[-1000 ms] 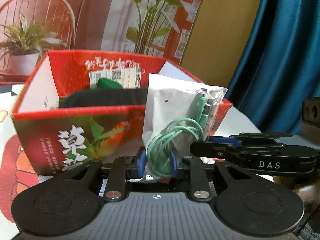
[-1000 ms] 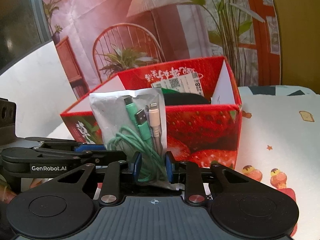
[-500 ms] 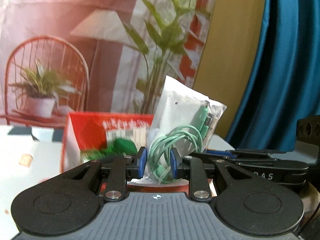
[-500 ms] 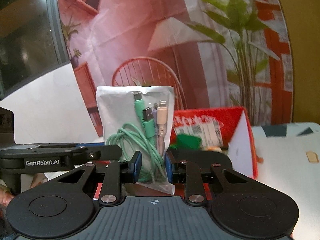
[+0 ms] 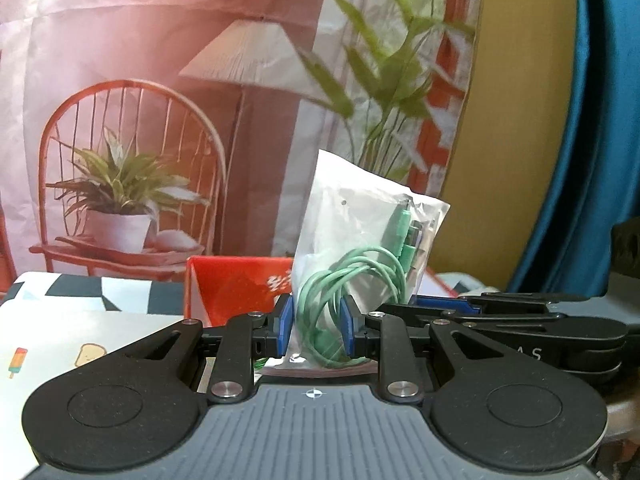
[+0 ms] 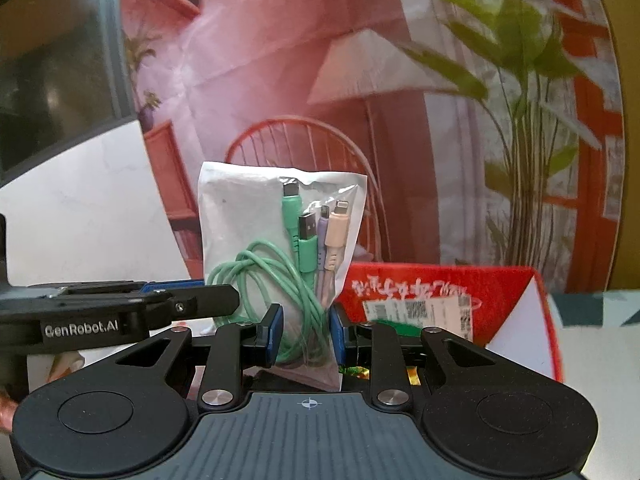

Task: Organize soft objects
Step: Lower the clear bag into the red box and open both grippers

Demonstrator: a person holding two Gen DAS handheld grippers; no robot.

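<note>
cable pouch (image 6: 280, 248): clear plastic pouch with a white backing, held upright in the air by both tools at once, in front of the red box and above its rim.
pouch contents: coiled mint-green cable (image 6: 276, 280) in the lower half; four plugs at the top, two green, one lilac, one pale peach, best seen in the right wrist view.
left gripper (image 5: 316, 332): jaws nearly together, blue pads pressing the pouch's bottom edge from both sides, the green coil bunched between them.
right gripper (image 6: 306, 334): jaws likewise narrow, blue pads pinching the same pouch low down, on its clear side.
grippers together: each tool's black fingers reach into the other's view from the side; the two grips meet at the same lower part of the pouch.
red box (image 6: 460, 304): open cardboard carton printed with white characters and a shipping label, standing on the counter behind and below the pouch; something green shows inside, too blurred to name.
counter (image 5: 72, 332): covered with a white cloth bearing small cartoon prints, an ice lolly and a slice of toast among them.
backdrop (image 5: 160, 128): creased printed sheet showing a red chair, a potted plant and a lamp; a teal curtain (image 5: 592, 140) hangs at the right edge of the left wrist view.
</note>
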